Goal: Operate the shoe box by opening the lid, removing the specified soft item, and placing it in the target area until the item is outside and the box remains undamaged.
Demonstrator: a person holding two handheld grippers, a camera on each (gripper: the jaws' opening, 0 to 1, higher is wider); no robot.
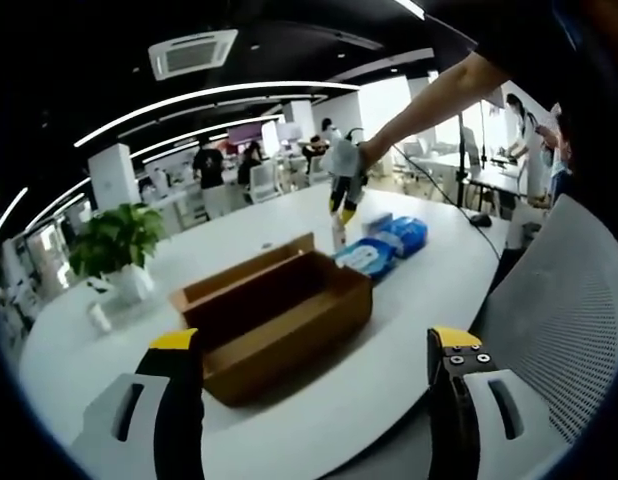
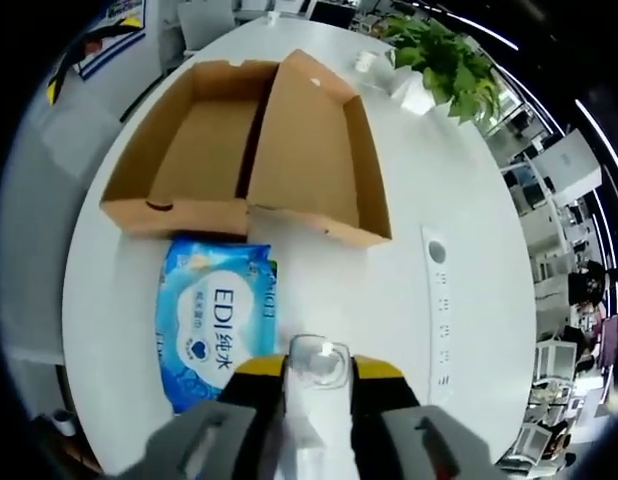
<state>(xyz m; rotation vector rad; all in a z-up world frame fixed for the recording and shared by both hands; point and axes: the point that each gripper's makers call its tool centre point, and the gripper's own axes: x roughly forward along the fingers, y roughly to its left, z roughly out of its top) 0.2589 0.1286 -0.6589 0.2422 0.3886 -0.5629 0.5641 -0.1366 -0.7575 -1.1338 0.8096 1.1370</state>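
**Box open, wipes out, right tongs carrying a clear item**

The box (image 2: 249, 150) is lying open and empty; the wipes pack (image 2: 214, 325) is resting on the tabletop (image 2: 459, 330) at its 6 o'clock, just beside the wall. The right tongs (image 2: 317, 385) are clamping a small clear item (image 2: 319, 362), which I cannot identify. The left tongs (image 1: 314, 365) are hanging open, empty. Judged near done: setting down needs bare tabletop at 3 o'clock, away from the plant (image 2: 444, 60).

Potted plant (image 1: 117, 243) on white table (image 1: 389, 330); mesh chair (image 1: 559, 300) beside.

wipes pack (image 2: 214, 330) lower edge hidden behind right gripper (image 2: 319, 385).
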